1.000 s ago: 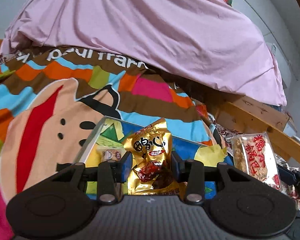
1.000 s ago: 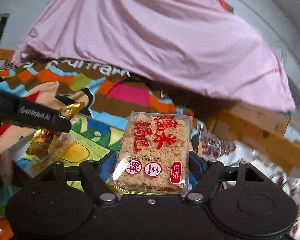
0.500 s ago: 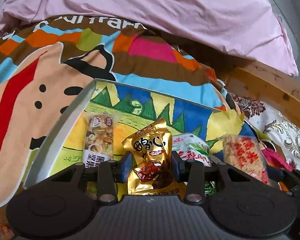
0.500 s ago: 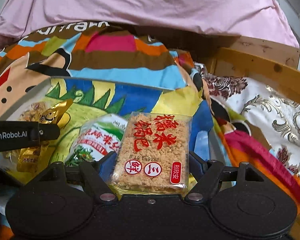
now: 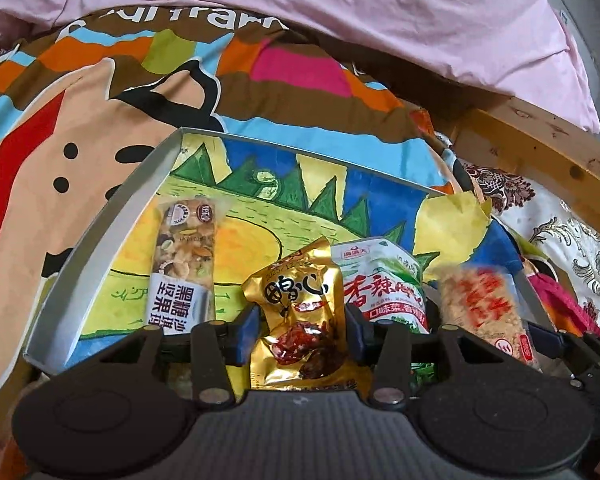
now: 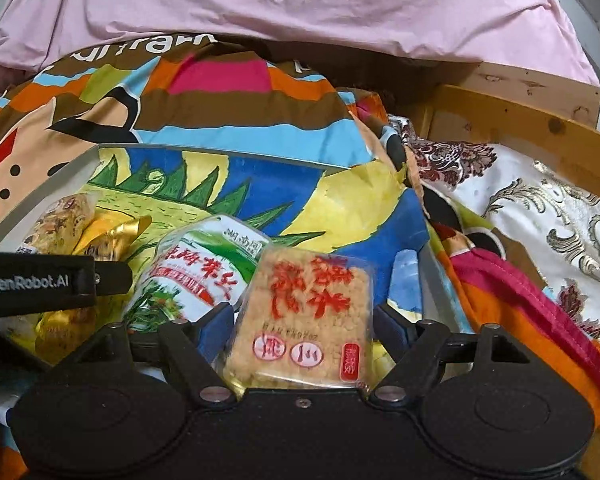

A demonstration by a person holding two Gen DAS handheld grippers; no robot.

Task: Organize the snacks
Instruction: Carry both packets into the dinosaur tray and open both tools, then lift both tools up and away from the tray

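Note:
My left gripper (image 5: 300, 330) is shut on a gold snack packet (image 5: 300, 312) and holds it low over a grey tray (image 5: 112, 216) lined with a painted landscape. In the tray lie a nut bar (image 5: 184, 264) at the left and a green-and-white packet (image 5: 384, 284) in the middle. My right gripper (image 6: 304, 326) is shut on a clear rice cracker pack (image 6: 306, 316) with red writing, over the tray's right end. That pack also shows in the left wrist view (image 5: 484, 312). The left gripper's finger (image 6: 52, 284) shows in the right wrist view beside the green-and-white packet (image 6: 204, 272).
The tray sits on a colourful cartoon bedspread (image 5: 80, 128). A pink sheet (image 5: 300, 12) covers a mound behind it. A wooden bed rail (image 6: 512, 120) and a white patterned cloth (image 6: 548, 216) lie to the right.
Both grippers have come down and tilted over the tray, each still holding its packet. The tray's contents have come into view and now look closer.

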